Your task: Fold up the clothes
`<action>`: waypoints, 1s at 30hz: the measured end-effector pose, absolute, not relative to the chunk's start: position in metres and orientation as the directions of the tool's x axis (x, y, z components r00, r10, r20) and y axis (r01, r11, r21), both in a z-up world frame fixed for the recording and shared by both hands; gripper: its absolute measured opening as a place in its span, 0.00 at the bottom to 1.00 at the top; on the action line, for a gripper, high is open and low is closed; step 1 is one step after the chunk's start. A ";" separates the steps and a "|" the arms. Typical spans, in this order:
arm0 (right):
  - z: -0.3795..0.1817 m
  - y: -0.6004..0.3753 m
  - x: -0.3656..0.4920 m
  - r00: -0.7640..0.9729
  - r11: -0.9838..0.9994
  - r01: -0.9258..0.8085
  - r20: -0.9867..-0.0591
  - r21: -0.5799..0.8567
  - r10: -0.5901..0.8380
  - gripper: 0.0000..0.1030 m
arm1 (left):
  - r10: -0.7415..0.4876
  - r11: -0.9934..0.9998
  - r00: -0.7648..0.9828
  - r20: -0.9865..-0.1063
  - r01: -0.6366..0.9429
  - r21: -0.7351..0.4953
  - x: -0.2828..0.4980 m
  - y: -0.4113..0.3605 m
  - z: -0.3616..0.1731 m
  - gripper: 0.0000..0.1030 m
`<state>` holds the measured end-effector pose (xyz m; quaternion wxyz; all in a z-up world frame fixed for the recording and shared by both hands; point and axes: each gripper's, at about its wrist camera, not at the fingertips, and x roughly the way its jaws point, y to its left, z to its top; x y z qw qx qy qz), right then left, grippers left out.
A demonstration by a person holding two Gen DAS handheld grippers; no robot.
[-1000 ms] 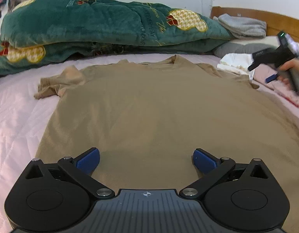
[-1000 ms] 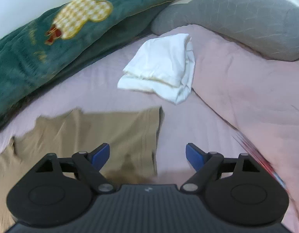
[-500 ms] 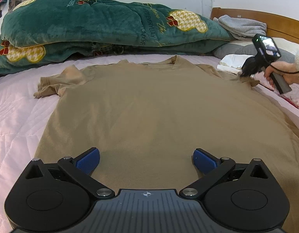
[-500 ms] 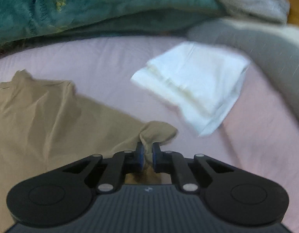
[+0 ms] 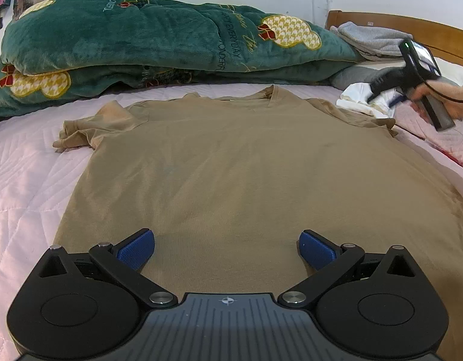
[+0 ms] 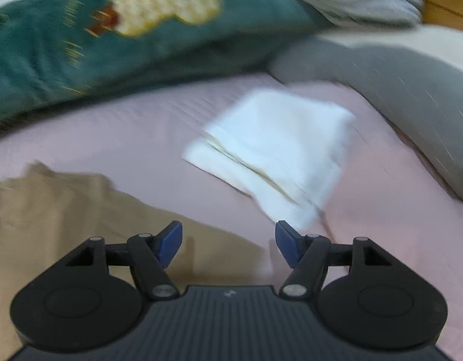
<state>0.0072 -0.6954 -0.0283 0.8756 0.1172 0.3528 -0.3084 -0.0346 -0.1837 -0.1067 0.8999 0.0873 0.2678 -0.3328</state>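
Observation:
A tan T-shirt [image 5: 237,165] lies flat on the pink bed, collar at the far side. Its left sleeve [image 5: 81,129] is bunched; its right sleeve [image 6: 81,210] lies flat. My left gripper [image 5: 227,249] is open and empty over the shirt's near hem. My right gripper [image 6: 228,240] is open and empty just above the right sleeve's edge; it also shows in the left wrist view [image 5: 412,75], held in a hand at the far right.
A folded white garment [image 6: 276,156] lies on the pink quilt [image 5: 27,180] beyond the right sleeve. A rolled green blanket [image 5: 159,48] runs along the far side. Grey pillows [image 6: 397,90] and a wooden headboard [image 5: 412,27] stand at the right.
The right gripper had pinched the right sleeve half a second ago; it has now opened, let the sleeve go and lifted away. The left gripper has not moved.

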 end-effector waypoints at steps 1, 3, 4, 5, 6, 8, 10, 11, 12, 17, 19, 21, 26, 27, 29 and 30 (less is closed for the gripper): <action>-0.026 -0.690 0.017 0.583 0.800 0.601 -0.685 0.001 -0.437 0.70 | -0.552 0.763 0.635 -0.540 0.646 -0.020 -0.035 -0.184 -0.107 1.00; -0.028 -0.679 0.040 0.603 0.830 0.557 -0.696 0.018 -0.390 0.71 | -0.552 0.764 0.636 -0.540 0.645 -0.020 -0.035 -0.183 -0.107 1.00; -0.032 -0.673 0.054 0.601 0.844 0.536 -0.712 0.022 -0.364 0.71 | -0.552 0.763 0.635 -0.539 0.646 -0.021 -0.035 -0.183 -0.107 1.00; -0.039 -0.668 0.069 0.584 0.849 0.528 -0.729 0.005 -0.358 0.71 | -0.552 0.763 0.636 -0.540 0.646 -0.020 -0.035 -0.183 -0.108 1.00; -0.049 -0.663 0.082 0.548 0.849 0.527 -0.748 -0.037 -0.373 0.71 | -0.551 0.763 0.636 -0.540 0.646 -0.019 -0.035 -0.183 -0.108 1.00; -0.071 -0.657 0.105 0.473 0.844 0.521 -0.778 -0.132 -0.413 0.69 | -0.553 0.763 0.636 -0.539 0.646 -0.019 -0.035 -0.183 -0.108 1.00; -0.074 -0.662 0.107 0.491 0.819 0.559 -0.744 -0.129 -0.452 0.53 | -0.552 0.764 0.637 -0.539 0.645 -0.020 -0.035 -0.183 -0.108 1.00; -0.072 -0.670 0.107 0.469 0.800 0.586 -0.749 -0.133 -0.468 0.43 | -0.552 0.764 0.636 -0.539 0.645 -0.021 -0.035 -0.183 -0.109 1.00; -0.070 -0.678 0.108 0.446 0.779 0.612 -0.753 -0.138 -0.484 0.42 | -0.553 0.764 0.635 -0.540 0.645 -0.023 -0.034 -0.183 -0.109 1.00; -0.042 -0.674 0.079 0.433 0.736 0.655 -0.713 -0.172 -0.552 0.46 | -0.553 0.764 0.632 -0.543 0.645 -0.028 -0.033 -0.182 -0.109 1.00; -0.026 -0.647 0.050 0.449 0.757 0.624 -0.705 -0.193 -0.549 0.50 | -0.552 0.764 0.632 -0.545 0.644 -0.027 -0.033 -0.182 -0.109 1.00; -0.011 -0.619 0.014 0.493 0.800 0.585 -0.724 -0.134 -0.483 0.55 | -0.548 0.765 0.632 -0.548 0.644 -0.023 -0.033 -0.183 -0.109 1.00; 0.004 -0.548 -0.109 0.580 0.820 0.556 -0.769 0.133 -0.269 0.71 | -0.535 0.763 0.615 -0.580 0.646 -0.019 -0.033 -0.184 -0.099 1.00; 0.003 -0.534 -0.135 0.591 0.815 0.550 -0.775 0.185 -0.223 0.71 | -0.528 0.764 0.603 -0.597 0.645 -0.024 -0.034 -0.183 -0.092 1.00; -0.007 -0.511 -0.180 0.586 0.824 0.524 -0.793 0.215 -0.165 0.72 | -0.533 0.773 0.591 -0.605 0.631 -0.065 -0.039 -0.170 -0.068 1.00; -0.011 -0.499 -0.200 0.585 0.831 0.514 -0.796 0.213 -0.158 0.72 | -0.540 0.774 0.601 -0.589 0.630 -0.068 -0.045 -0.161 -0.058 1.00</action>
